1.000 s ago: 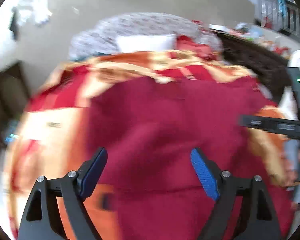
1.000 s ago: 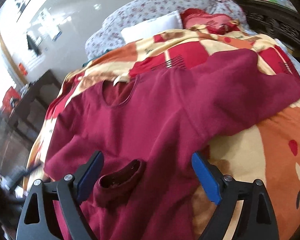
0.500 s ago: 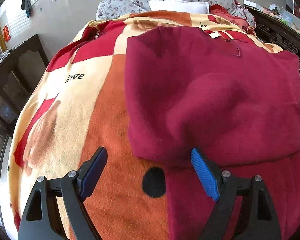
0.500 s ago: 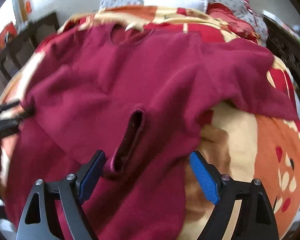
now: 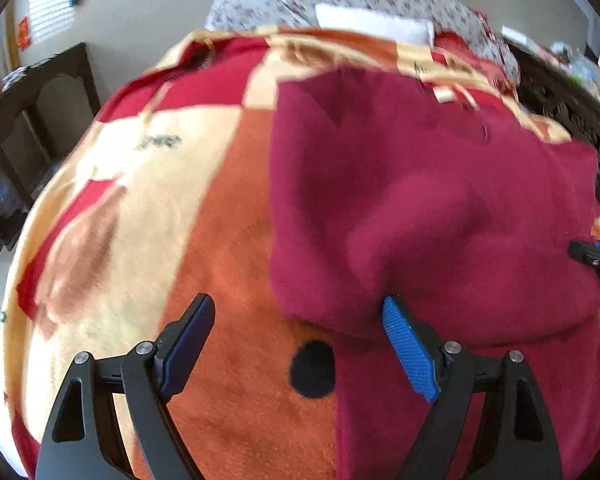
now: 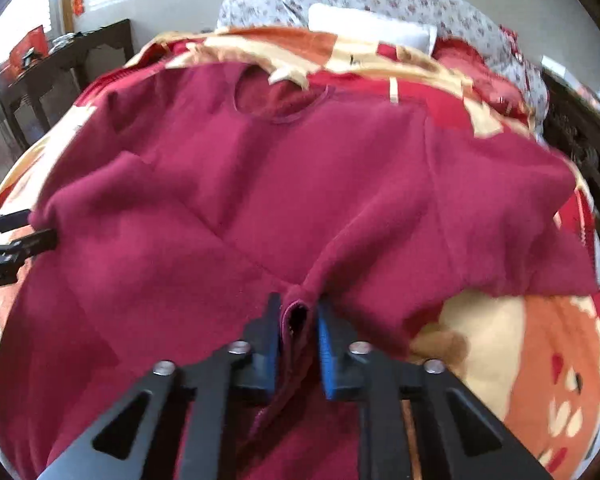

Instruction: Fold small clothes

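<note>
A dark red long-sleeved top (image 6: 284, 184) lies spread on the bed, neck hole at the far end. One sleeve is folded across the body, and my right gripper (image 6: 298, 320) is shut on that sleeve's cuff (image 6: 298, 314). In the left wrist view the top (image 5: 420, 208) fills the right half. My left gripper (image 5: 300, 332) is open and empty just above the blanket, its right finger at the folded edge of the top. The left gripper also shows at the left edge of the right wrist view (image 6: 8, 248).
An orange, red and cream blanket (image 5: 148, 216) covers the bed. A floral quilt (image 6: 380, 0) and a white pillow (image 6: 372, 28) lie at the head. Dark wooden furniture (image 5: 32, 120) stands to the left, a dark carved bed frame (image 6: 588, 152) to the right.
My right gripper has closed on the sleeve cuff that lay between its open fingers. My left gripper has stayed open at the top's left edge and shifted only slightly.
</note>
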### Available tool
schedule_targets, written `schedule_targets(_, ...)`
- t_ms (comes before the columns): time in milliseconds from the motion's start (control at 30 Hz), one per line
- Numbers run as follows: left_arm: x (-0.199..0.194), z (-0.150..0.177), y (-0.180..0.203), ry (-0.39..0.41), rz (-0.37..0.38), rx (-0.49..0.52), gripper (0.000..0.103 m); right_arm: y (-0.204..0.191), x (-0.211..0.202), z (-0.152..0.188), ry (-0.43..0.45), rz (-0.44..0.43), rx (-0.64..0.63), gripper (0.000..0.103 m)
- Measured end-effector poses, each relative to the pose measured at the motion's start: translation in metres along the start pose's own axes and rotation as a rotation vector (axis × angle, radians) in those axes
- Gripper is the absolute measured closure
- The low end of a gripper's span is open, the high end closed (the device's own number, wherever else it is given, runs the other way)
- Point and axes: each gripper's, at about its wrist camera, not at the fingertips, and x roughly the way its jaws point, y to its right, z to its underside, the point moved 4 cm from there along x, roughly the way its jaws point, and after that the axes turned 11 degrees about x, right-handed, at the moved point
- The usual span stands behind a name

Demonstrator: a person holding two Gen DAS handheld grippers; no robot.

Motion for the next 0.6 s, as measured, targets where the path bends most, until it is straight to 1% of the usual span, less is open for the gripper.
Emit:
schedule_targets(33,-0.004,-0.003,-0.004,0.018,-0.010,-0.017,0.018,-0.001,-0.009,-0.007,0.026,-0.001,-0.012,0.091)
schedule_targets(67,-0.008,-0.006,-0.008,0.037,-0.021,-0.038,0.018,-0.004,-0.023,-0.019,0.081,0.023,-0.044,0.093)
schedule_targets(100,-0.011,-0.010,-0.012,0.053,-0.029,-0.059,0.018,-0.005,-0.032,-0.030,0.134,0.057,-0.079,0.095)
schedule_targets(167,-0.013,-0.015,-0.017,0.071,-0.038,-0.095,0.018,-0.006,-0.052,-0.057,0.275,0.161,-0.153,0.095)
schedule_targets(267,-0.005,-0.017,-0.017,0.056,-0.039,-0.114,0.018,0.011,-0.064,-0.083,0.353,0.199,-0.123,0.095)
schedule_targets(300,0.000,-0.017,-0.015,0.042,-0.038,-0.112,0.018,0.016,-0.062,-0.087,0.372,0.237,-0.121,0.095)
schedule_targets(367,0.012,-0.016,-0.009,0.015,-0.037,-0.099,0.018,0.034,-0.048,-0.092,0.402,0.356,-0.117,0.095)
schedule_targets(400,0.017,-0.015,-0.006,0.006,-0.037,-0.091,0.018,0.044,-0.033,-0.092,0.383,0.373,-0.095,0.095)
schedule_targets(433,0.021,-0.014,-0.004,-0.004,-0.037,-0.083,0.018,0.054,-0.018,-0.091,0.347,0.364,-0.072,0.095)
schedule_targets(467,0.027,-0.013,-0.002,-0.019,-0.037,-0.076,0.018,0.070,0.007,-0.087,0.269,0.340,-0.024,0.094)
schedule_targets(533,0.032,-0.009,0.000,-0.033,-0.034,-0.074,0.018,0.090,0.033,-0.081,0.141,0.307,0.060,0.092)
schedule_targets(567,0.033,-0.009,-0.001,-0.031,-0.033,-0.076,0.018,0.095,0.030,-0.080,0.132,0.278,0.119,0.092)
schedule_targets(600,0.033,-0.009,-0.002,-0.027,-0.038,-0.077,0.018,0.095,0.019,-0.083,0.166,0.235,0.173,0.089)
